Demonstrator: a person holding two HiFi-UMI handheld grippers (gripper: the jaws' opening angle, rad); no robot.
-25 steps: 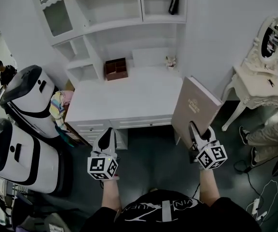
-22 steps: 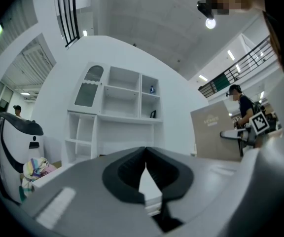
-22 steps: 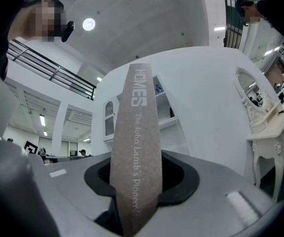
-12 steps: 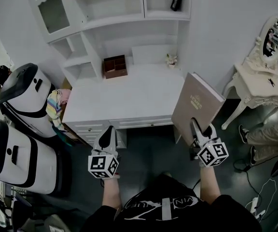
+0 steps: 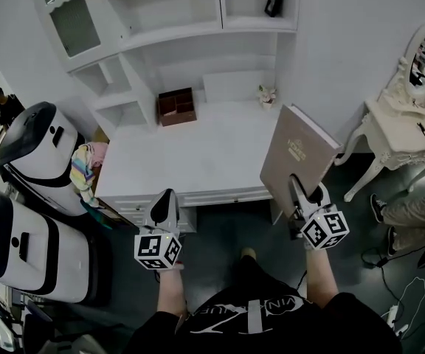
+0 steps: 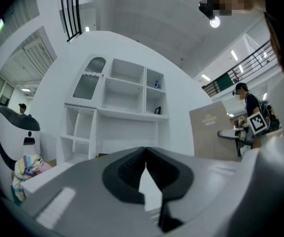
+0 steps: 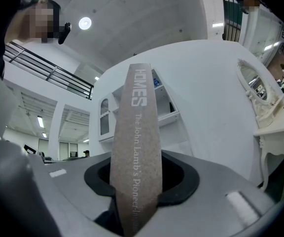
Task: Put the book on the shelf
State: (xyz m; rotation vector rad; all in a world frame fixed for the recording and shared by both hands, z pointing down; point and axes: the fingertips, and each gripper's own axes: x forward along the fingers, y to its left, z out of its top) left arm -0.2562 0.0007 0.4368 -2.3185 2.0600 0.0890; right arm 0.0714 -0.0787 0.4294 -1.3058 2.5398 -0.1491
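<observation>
1. While the right gripper (image 5: 295, 192) stays out in front of the person, it is clamped on the lower edge of the book (image 5: 298, 150). The book stands upright over the right front corner of the desk (image 5: 198, 161). In the right gripper view its spine fills the gap between the jaws.
2. Left gripper (image 5: 165, 199): jaws together, nothing between them. It is level, just off the desk's front edge and well apart from the book.
3. Shelf (image 5: 172, 32): a white unit that rises from the back of the desk against the wall. The desk top lies between both grippers and the shelf.
4. At the back of the desk: brown box (image 5: 177, 105) left of centre under the shelf, and a small ornament (image 5: 268, 96) at the right, near the book's top corner.
5. The upper right compartment holds a dark object (image 5: 274, 0). The upper left one has a glazed door (image 5: 68, 21).
6. Left of the desk: two white rounded machines (image 5: 35, 153), with a coloured cloth (image 5: 87, 164) beside them.
7. Right of the desk: a dressing table (image 5: 404, 127) with an oval mirror (image 5: 423, 50), and a person's legs (image 5: 412, 212) beyond it.
</observation>
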